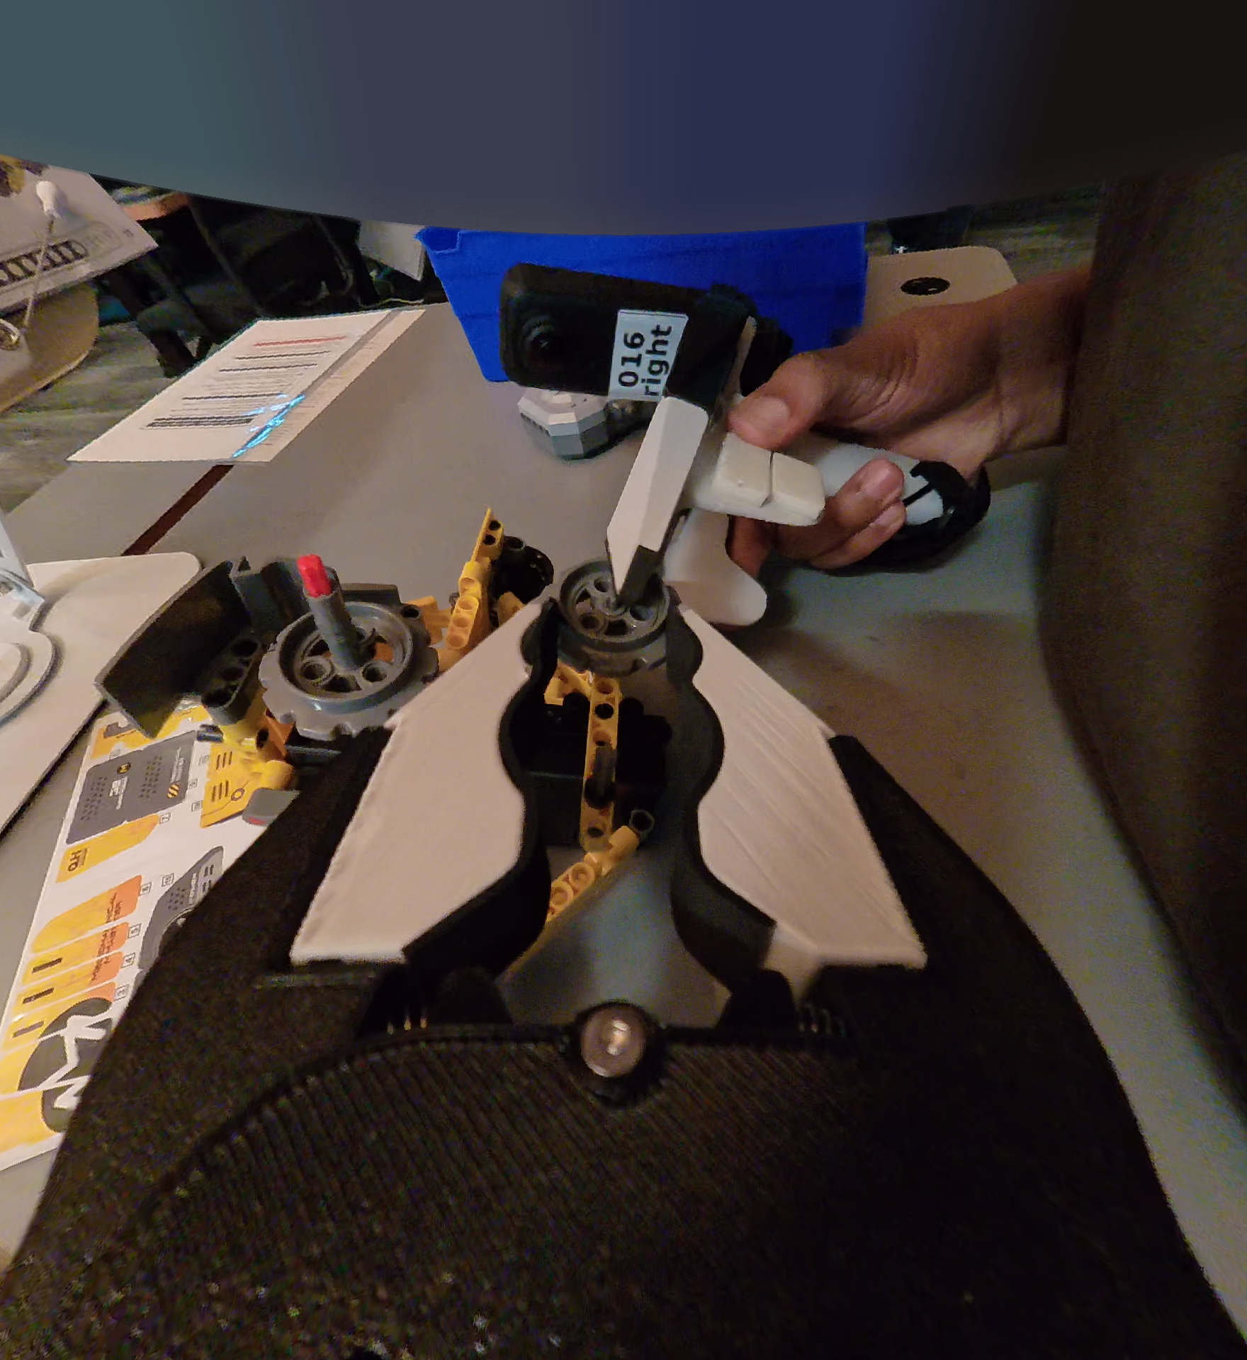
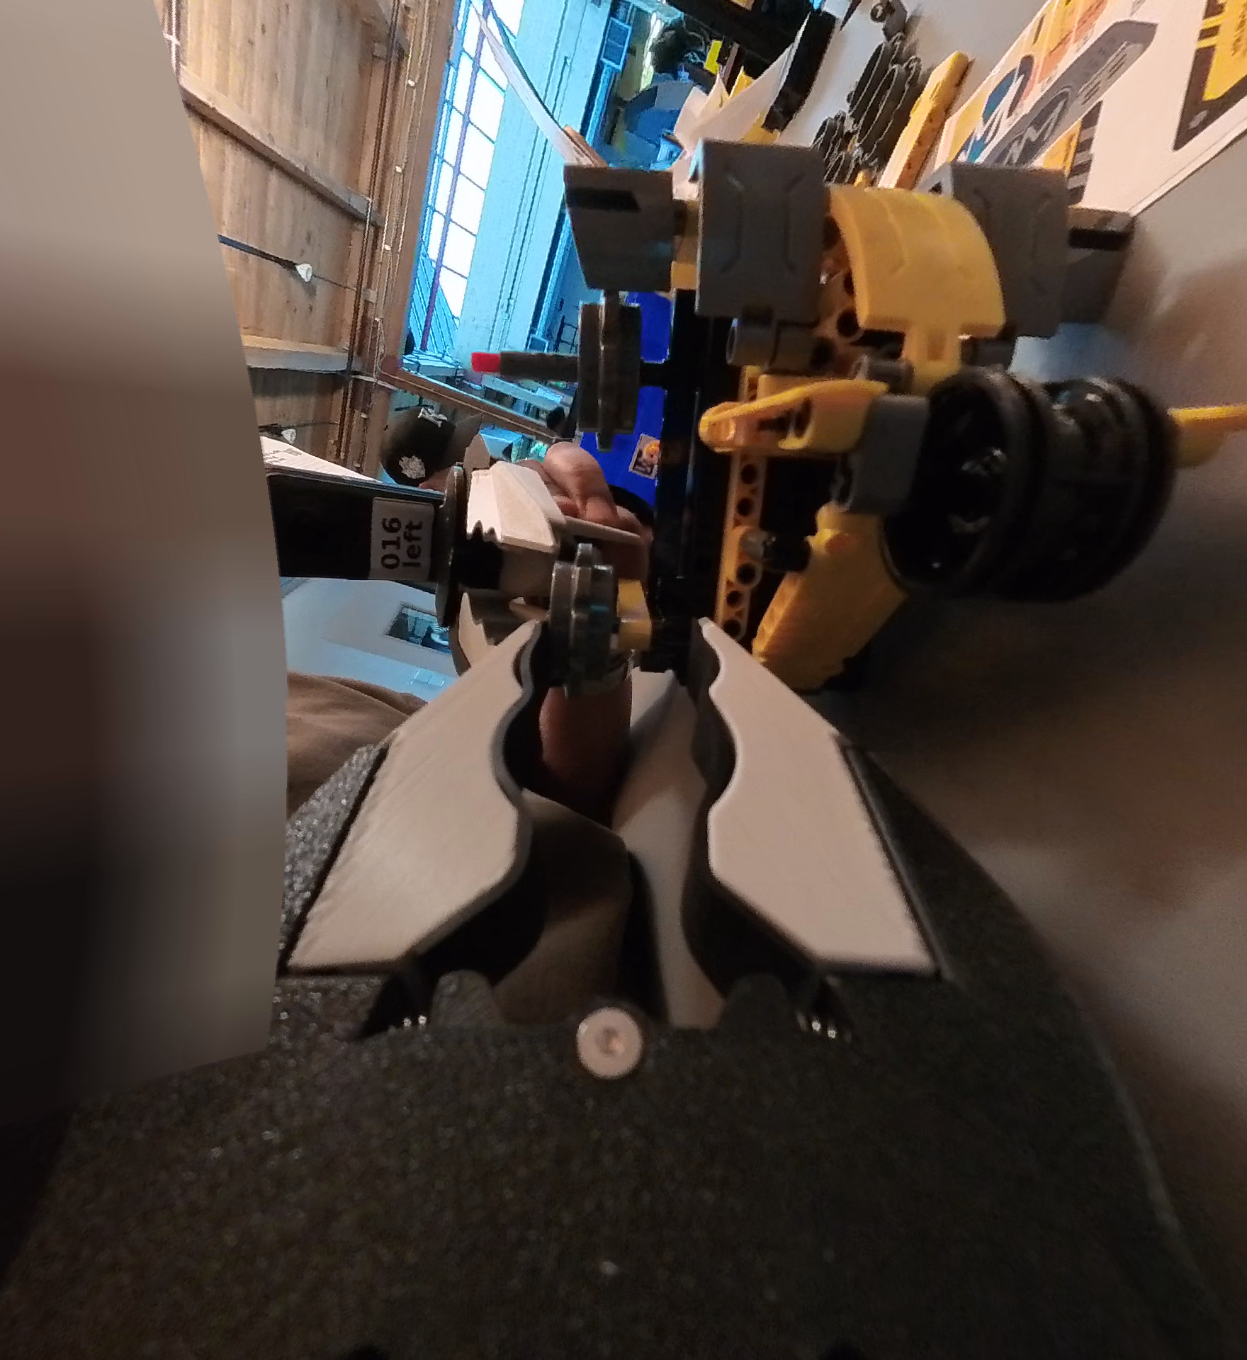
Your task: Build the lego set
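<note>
Currently left hand-held gripper clamps the small grey wheel on the yellow model lying on the counter. Right hand-held gripper straddles that wheel, jaws apart, its axle pointing up off the counter.

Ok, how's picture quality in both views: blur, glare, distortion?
Left wrist view: dim and warm, wide-angle bending, glare streak on the white printed sheet. Right wrist view: rolled sideways, bright blue-white window, yellow brick-built vehicle fairly sharp.

Left wrist view looks steeply down, close over the toy vehicle. Right wrist view is rolled sideways, equally close. Both share its grey wheel.
</note>
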A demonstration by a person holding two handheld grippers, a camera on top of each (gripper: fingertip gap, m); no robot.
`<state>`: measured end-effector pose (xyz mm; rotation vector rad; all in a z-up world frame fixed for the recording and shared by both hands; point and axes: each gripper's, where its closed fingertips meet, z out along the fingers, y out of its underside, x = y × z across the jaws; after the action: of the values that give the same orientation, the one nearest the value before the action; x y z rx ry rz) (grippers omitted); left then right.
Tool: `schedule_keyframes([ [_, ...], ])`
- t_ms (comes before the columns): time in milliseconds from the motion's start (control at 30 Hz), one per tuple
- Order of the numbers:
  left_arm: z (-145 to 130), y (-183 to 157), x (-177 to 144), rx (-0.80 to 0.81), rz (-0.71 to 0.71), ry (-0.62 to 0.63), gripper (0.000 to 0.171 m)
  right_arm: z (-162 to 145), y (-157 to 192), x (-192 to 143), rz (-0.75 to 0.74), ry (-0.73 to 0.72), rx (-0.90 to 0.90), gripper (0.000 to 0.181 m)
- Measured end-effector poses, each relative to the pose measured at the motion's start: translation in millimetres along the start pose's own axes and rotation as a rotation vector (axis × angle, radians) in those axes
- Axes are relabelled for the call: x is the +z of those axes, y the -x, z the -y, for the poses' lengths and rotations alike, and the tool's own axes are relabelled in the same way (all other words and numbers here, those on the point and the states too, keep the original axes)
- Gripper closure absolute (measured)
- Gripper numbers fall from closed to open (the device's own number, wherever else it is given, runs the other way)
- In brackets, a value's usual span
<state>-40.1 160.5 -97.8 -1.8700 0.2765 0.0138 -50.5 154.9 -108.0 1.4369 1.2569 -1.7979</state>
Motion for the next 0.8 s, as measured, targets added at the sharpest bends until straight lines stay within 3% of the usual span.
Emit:
schedule_keyframes([
  [167, -0.4, -1.0, 1.3, 0.019, 0.012, 0.023, 0.143, 1.4, -0.2, -0.1, 0.014, -0.011, -0.013, 0.142],
  [267, -0.5, -0.1, 1.0, 0.017, 0.020, 0.032, 0.143, 3.0, 6.7, -0.2, 0.057, -0.009, 0.000, 0.123],
  [433, -0.6, 0.1, 0.7, 0.007, 0.023, 0.038, 0.142, 5.3, 8.6, -1.1, 0.095, -0.004, 0.073, 0.121],
  [800, -0.7, -0.7, 1.0, 0.026, 0.038, 0.043, 0.142, 5.4, -0.4, -0.8, 0.082, -0.027, 0.109, 0.138],
])
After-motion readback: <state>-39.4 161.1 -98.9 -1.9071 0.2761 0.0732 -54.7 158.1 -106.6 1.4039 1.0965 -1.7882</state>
